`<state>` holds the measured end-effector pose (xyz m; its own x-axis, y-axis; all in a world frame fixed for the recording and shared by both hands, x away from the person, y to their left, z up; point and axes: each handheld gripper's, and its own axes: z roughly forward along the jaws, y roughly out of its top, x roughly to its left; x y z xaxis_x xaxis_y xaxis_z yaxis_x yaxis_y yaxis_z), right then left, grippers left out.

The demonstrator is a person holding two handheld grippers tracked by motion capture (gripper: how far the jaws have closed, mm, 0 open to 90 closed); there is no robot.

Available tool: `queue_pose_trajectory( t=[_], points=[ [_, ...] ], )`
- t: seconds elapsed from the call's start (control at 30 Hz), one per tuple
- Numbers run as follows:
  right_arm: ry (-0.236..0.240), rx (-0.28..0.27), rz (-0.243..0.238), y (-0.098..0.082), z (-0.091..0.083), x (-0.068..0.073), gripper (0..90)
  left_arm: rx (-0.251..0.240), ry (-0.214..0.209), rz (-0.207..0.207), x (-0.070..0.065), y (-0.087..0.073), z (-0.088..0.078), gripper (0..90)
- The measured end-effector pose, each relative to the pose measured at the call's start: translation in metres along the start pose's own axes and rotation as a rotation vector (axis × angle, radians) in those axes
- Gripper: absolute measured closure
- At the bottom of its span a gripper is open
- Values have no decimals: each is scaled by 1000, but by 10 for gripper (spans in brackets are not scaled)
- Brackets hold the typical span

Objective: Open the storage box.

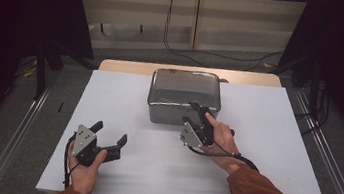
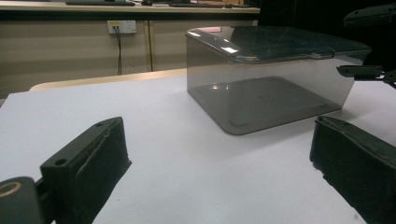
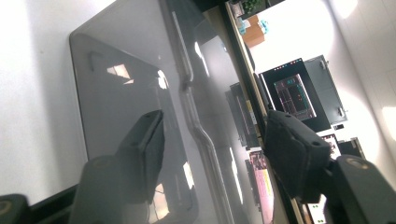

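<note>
Jaws of the right gripper (image 1: pixel 197 114) stood part open astride the near rim of the smoky plastic box (image 1: pixel 184 96), its lid edge (image 3: pixel 189 100) between them, pads not yet pressing. The left gripper (image 1: pixel 110 134) rested wide open on the white surface (image 1: pixel 263 154), holding nothing, the box well ahead. Recommendation: centre the rim between the jaws and close squarely, lest the slick lid slip.

- From above, my view is dim, its left and right edges black; the white table sheet (image 1: pixel 263 154) is the brightest patch.
- Glare streaks the smoky box lid (image 2: pixel 280 42).
- My right gripper view is tilted, soft and washed out.
</note>
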<state>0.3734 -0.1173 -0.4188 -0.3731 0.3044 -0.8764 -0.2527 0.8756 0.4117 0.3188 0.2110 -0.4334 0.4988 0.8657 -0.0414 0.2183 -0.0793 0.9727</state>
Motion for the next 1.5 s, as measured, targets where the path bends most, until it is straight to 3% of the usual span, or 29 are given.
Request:
queue_pose_trajectory(
  t=[0.23, 0.3, 0.63, 1.0, 1.5],
  points=[
    [-1, 31, -82, 0, 5, 6, 502, 1, 0, 2, 0, 0, 0, 40],
    [-12, 31, -125, 1, 6, 8, 532, 2, -1, 3, 0, 0, 0, 40],
    [-29, 52, -210, 5, 11, 16, 661, 10, -5, 6, 0, 0, 1, 40],
    [-58, 38, -214, 7, 11, 16, 777, 19, -16, 10, 0, 0, 2, 40],
    [-61, 27, -205, 8, 11, 13, 786, 20, -54, -6, -2, 1, 6, 52]
  ],
)
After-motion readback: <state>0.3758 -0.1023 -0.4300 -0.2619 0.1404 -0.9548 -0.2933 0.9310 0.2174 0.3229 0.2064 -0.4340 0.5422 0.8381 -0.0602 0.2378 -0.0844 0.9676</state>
